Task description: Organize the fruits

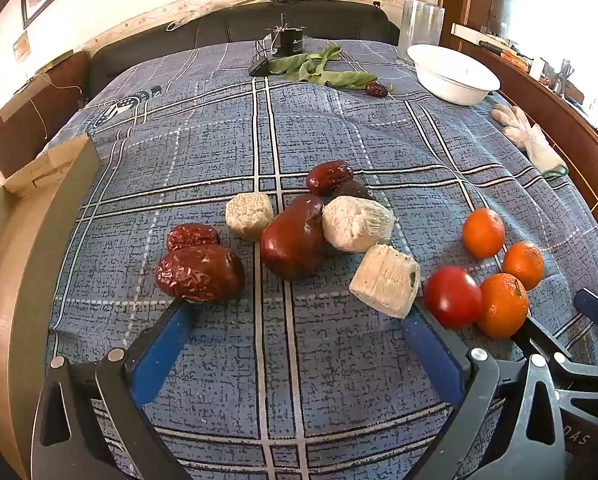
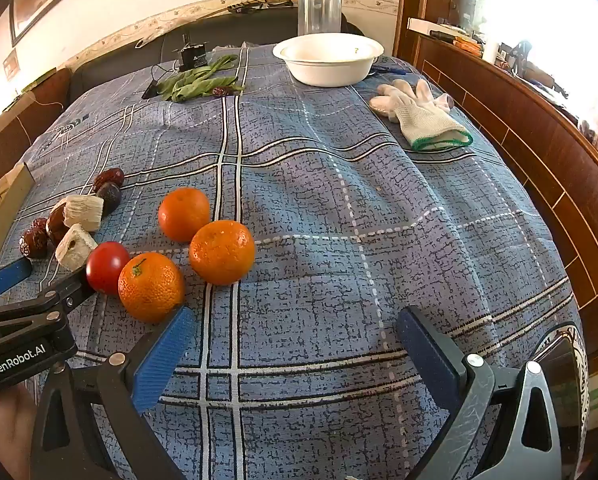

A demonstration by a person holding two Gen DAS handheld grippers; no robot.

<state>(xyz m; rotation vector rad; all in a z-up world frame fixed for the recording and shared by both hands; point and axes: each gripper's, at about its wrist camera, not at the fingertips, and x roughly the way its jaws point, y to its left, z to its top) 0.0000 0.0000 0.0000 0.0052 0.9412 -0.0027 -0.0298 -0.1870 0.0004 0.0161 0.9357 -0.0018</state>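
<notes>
- The left gripper [image 1: 295,316] stands spread wide above the blue plaid cloth [image 1: 339,380] with nothing between its blue pads; red dates [image 1: 200,272] and pale cut chunks [image 1: 385,280] lie just ahead of the tips.
- The right gripper [image 2: 295,330] is likewise spread and empty, low over bare cloth.
- Only the left wrist view shows the dates and chunks up close; the right wrist view crowds them at its left edge.
- The right wrist view shows three oranges [image 2: 221,251] and a red tomato [image 2: 106,266] touching the nearest orange, near its left finger.
- A white bowl [image 2: 329,68] stands at the far side, with a white glove [image 2: 419,120] near it and green leaves [image 2: 195,84] well apart to its left.
- A cardboard box [image 1: 15,260] borders the cloth on the left.
</notes>
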